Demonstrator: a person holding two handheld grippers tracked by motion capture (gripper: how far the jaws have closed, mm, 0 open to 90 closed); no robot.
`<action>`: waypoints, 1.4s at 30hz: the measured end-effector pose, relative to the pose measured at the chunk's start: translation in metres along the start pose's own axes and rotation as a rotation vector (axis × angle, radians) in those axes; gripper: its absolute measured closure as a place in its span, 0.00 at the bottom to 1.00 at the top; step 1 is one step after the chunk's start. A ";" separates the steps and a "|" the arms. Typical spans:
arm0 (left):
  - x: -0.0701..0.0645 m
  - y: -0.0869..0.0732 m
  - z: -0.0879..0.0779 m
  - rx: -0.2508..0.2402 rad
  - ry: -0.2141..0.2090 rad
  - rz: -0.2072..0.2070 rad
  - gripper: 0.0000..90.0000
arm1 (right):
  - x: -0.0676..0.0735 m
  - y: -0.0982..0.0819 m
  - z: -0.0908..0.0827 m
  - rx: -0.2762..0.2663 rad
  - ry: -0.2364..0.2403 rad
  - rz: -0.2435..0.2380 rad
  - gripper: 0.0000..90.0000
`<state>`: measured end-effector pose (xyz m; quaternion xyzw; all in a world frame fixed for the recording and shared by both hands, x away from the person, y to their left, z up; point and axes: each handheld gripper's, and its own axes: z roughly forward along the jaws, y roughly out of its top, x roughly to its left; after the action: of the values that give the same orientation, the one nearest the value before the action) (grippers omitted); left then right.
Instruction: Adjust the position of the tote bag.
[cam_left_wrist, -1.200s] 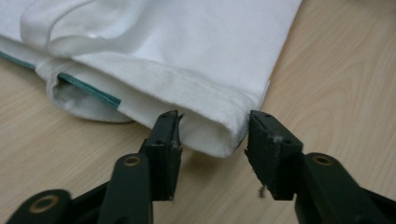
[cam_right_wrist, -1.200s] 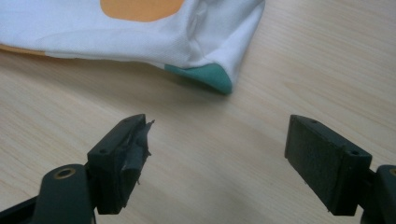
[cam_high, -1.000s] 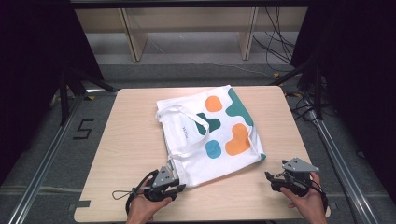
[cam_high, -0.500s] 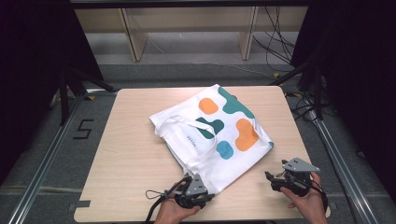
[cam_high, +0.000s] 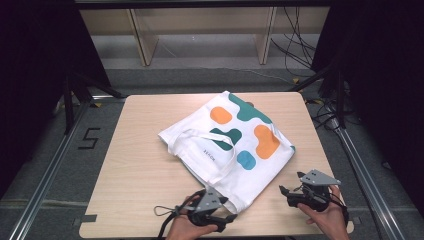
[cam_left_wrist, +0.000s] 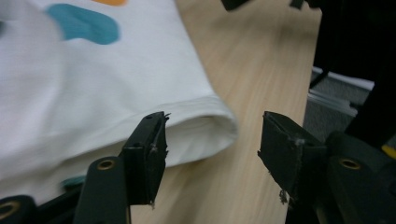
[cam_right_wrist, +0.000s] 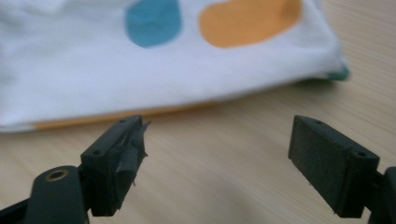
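From the high view we see the white tote bag (cam_high: 235, 147) lying slantwise across the middle of the tabletop (cam_high: 135, 165), its long axis running from the far edge down toward the near edge, where its lowest corner ends just beside our left gripper (cam_high: 220, 218); the right gripper (cam_high: 286, 192) waits near the near right corner, apart from the cloth. In the left gripper view, the left fingers (cam_left_wrist: 149, 154) have just been opening and stand wide, the bag's folded corner (cam_left_wrist: 205, 128) lying between them, unpressed. In the right gripper view, the fingers (cam_right_wrist: 116, 154) gape wide over bare wood, the bag's edge (cam_right_wrist: 187, 100) ahead of them, so our left hand is nearer.
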<state>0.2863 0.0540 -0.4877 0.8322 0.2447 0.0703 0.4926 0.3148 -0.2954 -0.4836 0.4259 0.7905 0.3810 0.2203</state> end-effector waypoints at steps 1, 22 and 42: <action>0.005 -0.002 -0.007 -0.011 0.013 -0.014 0.45 | 0.003 0.003 0.001 -0.016 0.030 -0.039 0.21; 0.107 -0.046 -0.084 0.046 0.423 -0.151 0.30 | 0.131 0.046 0.057 0.048 0.237 -0.361 0.40; 0.121 -0.053 -0.095 0.010 0.506 -0.149 0.28 | 0.062 0.016 0.013 0.149 0.112 -0.431 0.89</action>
<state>0.3400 0.2072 -0.4998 0.7703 0.4209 0.2387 0.4154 0.2981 -0.2327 -0.4805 0.2404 0.9002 0.2886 0.2205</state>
